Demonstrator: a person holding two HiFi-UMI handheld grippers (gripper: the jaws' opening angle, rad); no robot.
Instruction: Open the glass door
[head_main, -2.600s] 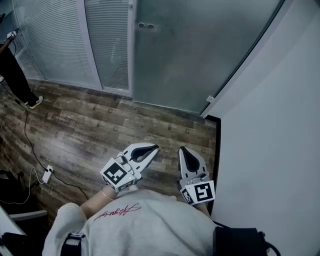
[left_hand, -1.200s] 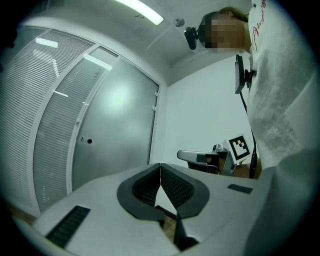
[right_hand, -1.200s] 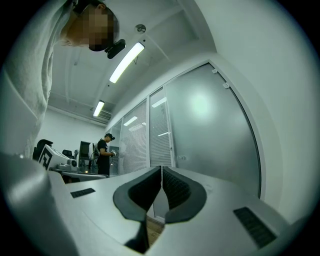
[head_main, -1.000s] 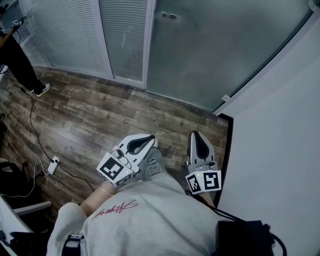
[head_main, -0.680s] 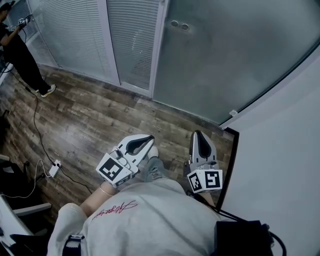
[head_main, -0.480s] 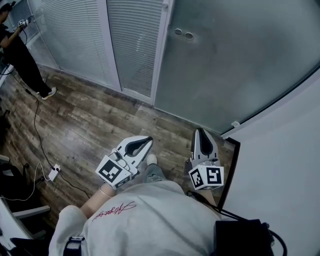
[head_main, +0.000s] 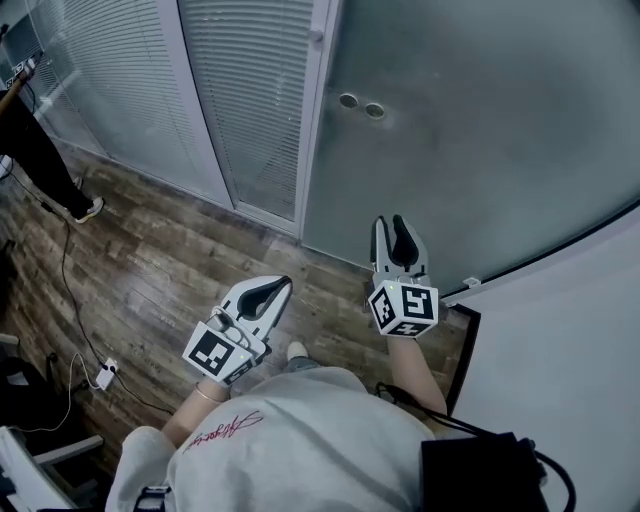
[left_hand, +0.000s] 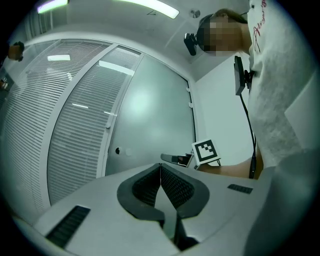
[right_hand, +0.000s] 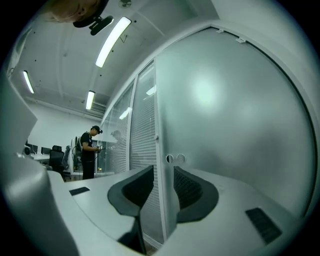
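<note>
Glass door (head_main: 480, 130) edge ahead — right tool (head_main: 391, 224) opening, empty; left tool (head_main: 281, 285) pressed together.

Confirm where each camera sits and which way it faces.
Head view: on the head, steeply down at floor, glass door, left claw, right claw, sweatshirt.
Left gripper view: on the left claw, along its shut jaws toward the door; right claw's marker cube and sweatshirt show.
Right gripper view: on the right claw, facing the door edge; jaws opening, nothing between.
Shared: door's two round fittings, in all three.
</note>
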